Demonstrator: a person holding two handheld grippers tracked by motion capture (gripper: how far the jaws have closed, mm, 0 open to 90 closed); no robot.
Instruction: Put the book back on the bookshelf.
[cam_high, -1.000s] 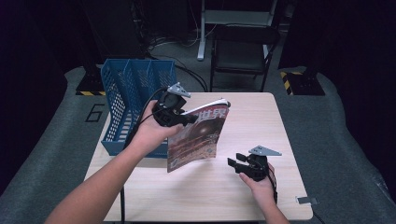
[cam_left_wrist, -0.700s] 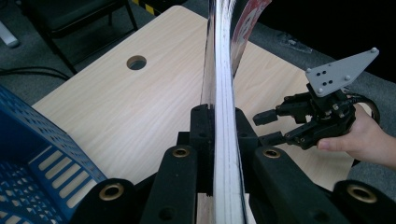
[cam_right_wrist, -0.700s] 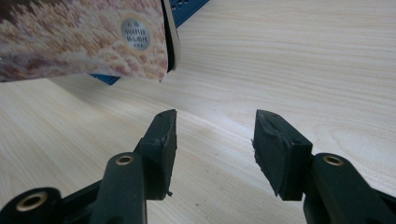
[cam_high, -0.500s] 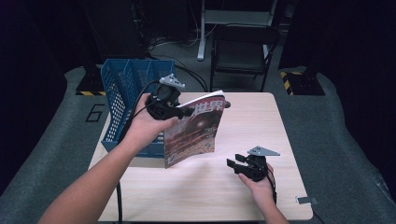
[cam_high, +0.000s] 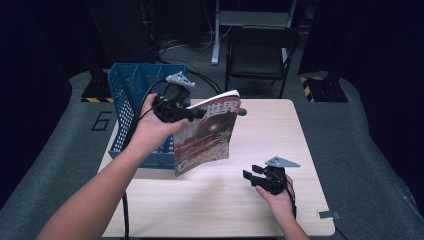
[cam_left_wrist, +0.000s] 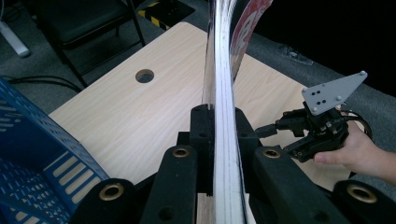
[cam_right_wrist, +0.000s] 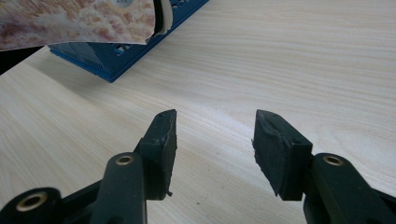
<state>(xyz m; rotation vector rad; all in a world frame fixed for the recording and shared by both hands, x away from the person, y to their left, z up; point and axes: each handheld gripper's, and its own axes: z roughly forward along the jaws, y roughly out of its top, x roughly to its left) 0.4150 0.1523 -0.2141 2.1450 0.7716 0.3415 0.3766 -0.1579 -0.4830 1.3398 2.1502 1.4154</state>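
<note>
Two grippers are in play, and nearest to us is the right gripper, resting low over the pale wooden table at its near right side, cradled in the person's right hand. Its jaws stand spread apart with nothing but bare tabletop between them; the right gripper view looks straight down that gap at the wood grain.

Moving up and left, the left forearm angles in from the bottom edge, and the left hand carries the left gripper raised above the table. Its jaws are pinched tight on a magazine, gripping it near the top edge. In the left gripper view the page edges run up between the two black jaws, pressed from both sides.

That magazine hangs clear of the tabletop, its reddish cover facing us, tilted slightly, with large characters printed across the top. Its lower corner hangs in front of the blue basket.

Behind the magazine, the blue basket stands on the table's far left corner, slatted walls upright. Beyond the table, a dark chair sits on the grey floor.
</note>
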